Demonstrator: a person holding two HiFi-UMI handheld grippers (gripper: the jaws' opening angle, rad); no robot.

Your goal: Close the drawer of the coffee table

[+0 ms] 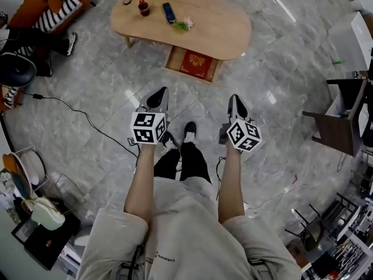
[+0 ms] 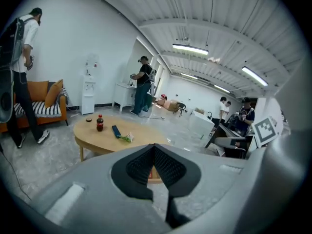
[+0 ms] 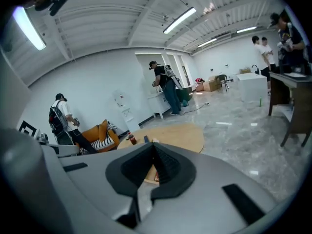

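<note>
The open wooden drawer (image 1: 170, 60) jutted from the oval light-wood coffee table (image 1: 217, 29). The left gripper (image 1: 158, 95) and right gripper (image 1: 236, 101) hung well short, jaws pressed together.

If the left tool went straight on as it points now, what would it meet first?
Probably the front edge of the open drawer under the coffee table; only floor lies between, though depth is unclear.

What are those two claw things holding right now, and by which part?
Nothing. The left gripper and the right gripper both have their jaws closed together with nothing between them, well clear of the coffee table and its open drawer.
</note>
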